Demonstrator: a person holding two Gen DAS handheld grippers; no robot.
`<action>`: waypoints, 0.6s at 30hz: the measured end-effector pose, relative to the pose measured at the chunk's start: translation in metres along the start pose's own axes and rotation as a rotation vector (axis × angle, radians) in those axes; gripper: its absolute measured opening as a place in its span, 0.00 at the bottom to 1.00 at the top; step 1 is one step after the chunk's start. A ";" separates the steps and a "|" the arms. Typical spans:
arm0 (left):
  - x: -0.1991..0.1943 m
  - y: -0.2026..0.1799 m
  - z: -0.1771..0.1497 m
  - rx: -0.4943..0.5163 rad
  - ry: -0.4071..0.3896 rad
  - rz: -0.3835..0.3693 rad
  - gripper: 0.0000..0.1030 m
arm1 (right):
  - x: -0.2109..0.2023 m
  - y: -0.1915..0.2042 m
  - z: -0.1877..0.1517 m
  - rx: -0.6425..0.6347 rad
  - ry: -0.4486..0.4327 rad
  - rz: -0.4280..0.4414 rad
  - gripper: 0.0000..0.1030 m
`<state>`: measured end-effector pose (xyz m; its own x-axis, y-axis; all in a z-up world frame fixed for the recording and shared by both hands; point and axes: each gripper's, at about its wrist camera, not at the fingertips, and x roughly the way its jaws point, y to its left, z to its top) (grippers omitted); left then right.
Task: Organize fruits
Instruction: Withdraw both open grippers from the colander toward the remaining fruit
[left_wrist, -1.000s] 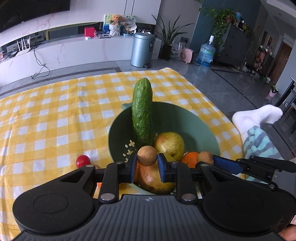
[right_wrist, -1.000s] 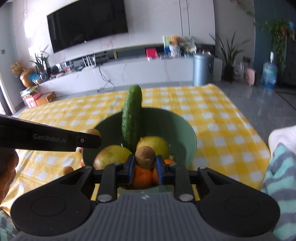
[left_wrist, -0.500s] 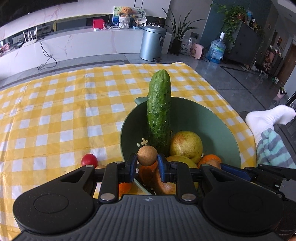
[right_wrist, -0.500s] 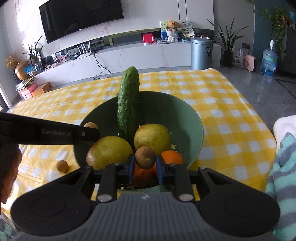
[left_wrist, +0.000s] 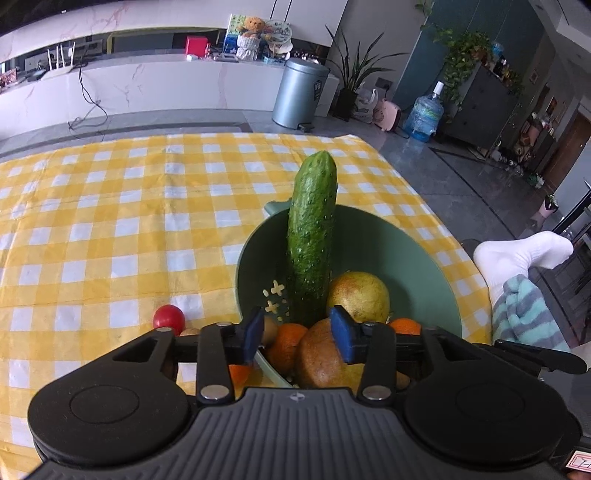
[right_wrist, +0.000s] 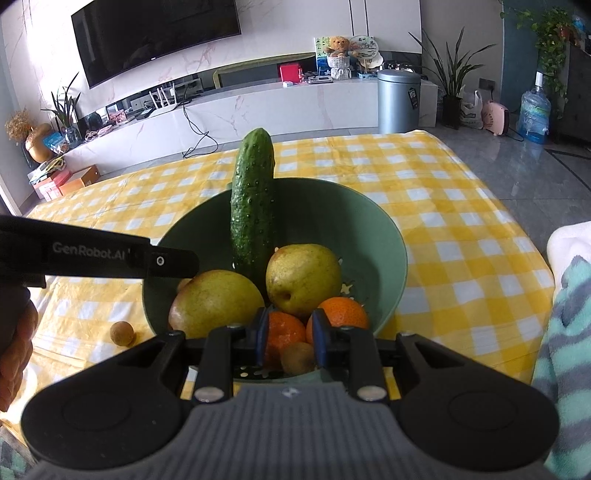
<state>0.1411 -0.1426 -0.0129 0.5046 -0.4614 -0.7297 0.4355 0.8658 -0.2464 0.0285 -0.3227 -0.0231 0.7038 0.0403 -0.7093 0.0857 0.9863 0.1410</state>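
I have both grippers poised over the near rim of the green bowl (right_wrist: 384, 236), which sits on the yellow-checked bench (left_wrist: 110, 221), because that is where the fruit gets dropped in.

The left gripper (left_wrist: 297, 334) has its fingers opening, and nothing is pressed between the blue pads; a small brown fruit (left_wrist: 270, 329) sits just inside the left pad, right at the bowl's rim, though I cannot tell whether it is touching the pad. The right gripper (right_wrist: 288, 338) is opening too, and a second small brown fruit, fuzzier (right_wrist: 297, 357), lies low between its fingers on the pile, apparently free of the pads.

The cucumber (right_wrist: 253, 206) leans upright against the far wall at twelve o'clock, too long to lie flat, so it props there. Two pears (right_wrist: 216, 304) (right_wrist: 303, 277) fill the middle, with oranges (right_wrist: 343, 312) wedged at the near side toward six o'clock (the small fruit lands on top of these).

Not everything is in. A red tomato (left_wrist: 168, 320) waits on the cloth at about nine o'clock from the bowl, and another small brown fruit (right_wrist: 122, 333) lies near it. I judge those the next pickups.
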 end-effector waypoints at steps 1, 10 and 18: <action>-0.003 0.000 0.000 0.001 -0.005 0.003 0.49 | -0.001 0.000 0.000 0.002 -0.006 0.000 0.28; -0.039 0.002 -0.001 0.006 -0.072 0.011 0.49 | -0.019 0.001 -0.002 0.040 -0.089 0.046 0.36; -0.070 0.009 -0.019 0.074 -0.105 0.059 0.49 | -0.043 0.021 -0.011 0.031 -0.203 0.082 0.55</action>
<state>0.0954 -0.0985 0.0240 0.6044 -0.4310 -0.6700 0.4543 0.8773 -0.1546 -0.0082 -0.3021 0.0028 0.8366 0.0845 -0.5412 0.0411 0.9756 0.2159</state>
